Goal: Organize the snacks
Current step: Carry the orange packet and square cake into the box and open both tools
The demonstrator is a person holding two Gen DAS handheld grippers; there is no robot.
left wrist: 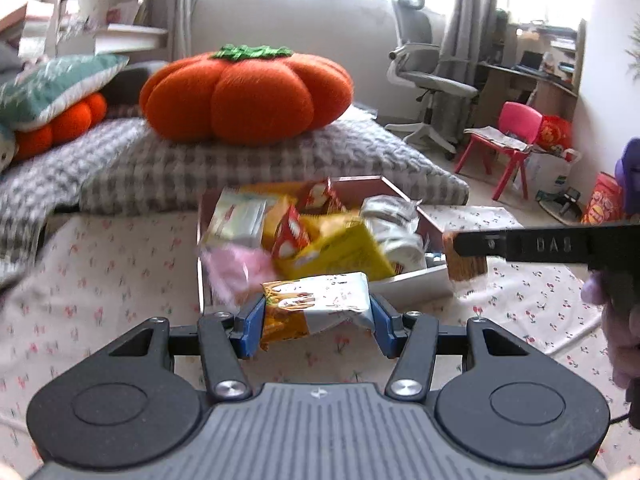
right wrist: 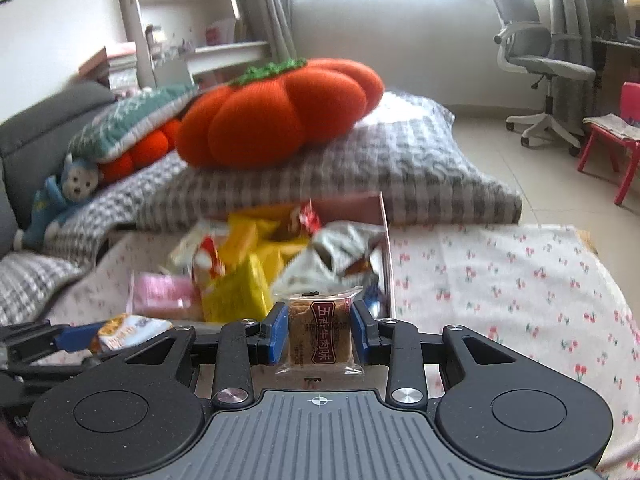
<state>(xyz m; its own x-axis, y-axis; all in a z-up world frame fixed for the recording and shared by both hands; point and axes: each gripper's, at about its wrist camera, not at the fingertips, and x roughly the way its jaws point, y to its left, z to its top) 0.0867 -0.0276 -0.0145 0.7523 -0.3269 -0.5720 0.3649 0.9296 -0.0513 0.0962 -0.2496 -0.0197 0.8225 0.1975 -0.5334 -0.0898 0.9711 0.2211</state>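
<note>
While pinched crosswise in left tongs [left wrist: 318, 314], near box [left wrist: 404, 276]: light crinkly snack packet [left wrist: 320, 300], likely slippery. In right tongs [right wrist: 319, 334], clamped: stiffer biscuit pack [right wrist: 320, 332].

Snack box [left wrist: 404, 276] crammed w/ mixed packets; silver-orange pack [left wrist: 316, 308] and brown biscuit [right wrist: 319, 334] held just in front.

box [left wrist: 404, 280] contents motion-blurred — pack labels unreadable, both views | pink pack [left wrist: 236, 270] smeared, type unclear | right gripper [left wrist: 466, 256] cut off by left-view edge, its held pack mostly hidden behind finger | left gripper [right wrist: 100, 338] partly behind right rig — grip hard to see there
</note>
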